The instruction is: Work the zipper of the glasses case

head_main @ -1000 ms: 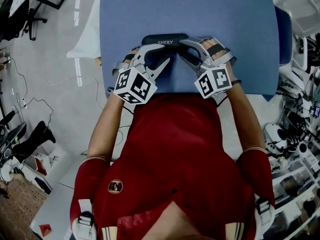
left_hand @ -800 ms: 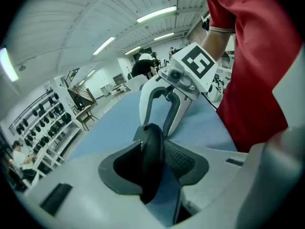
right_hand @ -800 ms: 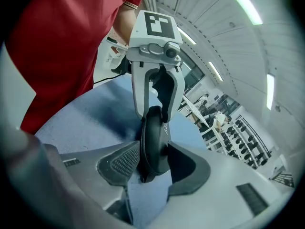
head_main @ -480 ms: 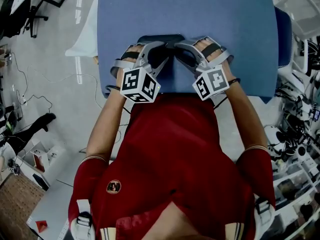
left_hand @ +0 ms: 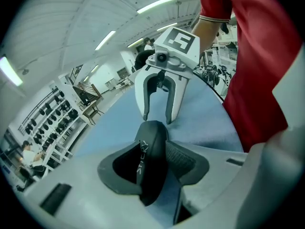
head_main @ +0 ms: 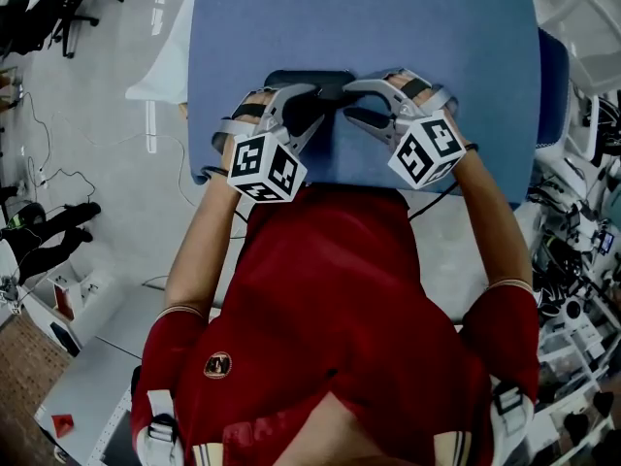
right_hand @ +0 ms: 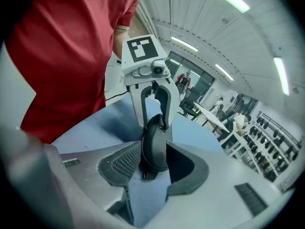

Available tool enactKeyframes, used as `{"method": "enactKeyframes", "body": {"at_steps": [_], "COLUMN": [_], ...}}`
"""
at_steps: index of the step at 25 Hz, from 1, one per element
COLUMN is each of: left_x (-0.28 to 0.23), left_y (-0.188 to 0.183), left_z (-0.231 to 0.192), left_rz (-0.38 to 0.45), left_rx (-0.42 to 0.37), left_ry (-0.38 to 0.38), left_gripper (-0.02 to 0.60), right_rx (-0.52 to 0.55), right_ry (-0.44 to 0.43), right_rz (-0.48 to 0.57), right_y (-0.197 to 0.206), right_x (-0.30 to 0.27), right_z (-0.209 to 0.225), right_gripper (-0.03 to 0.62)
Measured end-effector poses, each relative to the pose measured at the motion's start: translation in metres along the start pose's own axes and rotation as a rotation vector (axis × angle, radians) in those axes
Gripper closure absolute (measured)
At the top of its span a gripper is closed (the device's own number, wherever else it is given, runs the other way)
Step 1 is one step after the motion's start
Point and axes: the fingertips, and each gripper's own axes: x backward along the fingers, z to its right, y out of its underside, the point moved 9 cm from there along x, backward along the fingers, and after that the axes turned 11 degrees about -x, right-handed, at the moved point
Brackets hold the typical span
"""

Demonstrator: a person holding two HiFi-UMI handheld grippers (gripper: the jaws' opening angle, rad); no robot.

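Note:
A black glasses case [head_main: 320, 82] stands on edge on the blue table [head_main: 437, 37], close to its near edge. My left gripper [head_main: 312, 105] comes in from the left and has one end of the case [left_hand: 151, 151] between its pads; its jaws have just been opening. From the right, my right gripper [head_main: 347, 100] holds the other end [right_hand: 153, 144] between its pads; its jaws have just been closing on it. Each gripper view shows the opposite gripper [left_hand: 157, 120] [right_hand: 156, 127] at the case's far end. The zipper pull is not visible.
The person's red shirt [head_main: 340, 289] is right behind the table's near edge. A grey floor with cables [head_main: 58, 183] lies to the left. A blue chair [head_main: 553, 66] and cluttered equipment [head_main: 582, 289] stand to the right. Bare blue tabletop stretches beyond the case.
The right gripper's marker cube has swung out to the right and tilted. The left gripper's cube has turned slightly. The case's printed face no longer shows from above.

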Motion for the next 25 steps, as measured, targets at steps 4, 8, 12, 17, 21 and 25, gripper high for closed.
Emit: {"method": "enactKeyframes", "body": {"at_steps": [4,8,12,17,21,25], "left_x": [-0.001,-0.002,-0.002,-0.001,-0.002,-0.002], "left_y": [-0.001,-0.002,0.000,0.000,0.002,0.002], "left_z": [0.001,0.001,0.005,0.003,0.004,0.003], "left_rz": [0.008,0.010,0.009,0.008,0.009,0.006], "left_rx": [0.021,0.036,0.047,0.061,0.068,0.078], "left_ry": [0.001,0.002,0.004,0.007,0.012,0.021], "left_gripper": [0.433,0.433,0.434,0.434,0.433,0.434], "right_rx": [-0.029,-0.038,-0.001,0.094,0.167,0.248], "right_ry": [-0.094,-0.172,-0.251,-0.360,-0.455,-0.551], "right_rz": [0.021,0.020,-0.013,-0.057,-0.065,-0.076], "right_y": [0.012,0.021,0.030,0.033,0.035,0.036], "right_x": [0.013,0.020,0.014,-0.001,-0.017,-0.032], "right_z": [0.021,0.043,0.062,0.081,0.085,0.089], "right_gripper": [0.454,0.485,0.494,0.496,0.499,0.502]}}
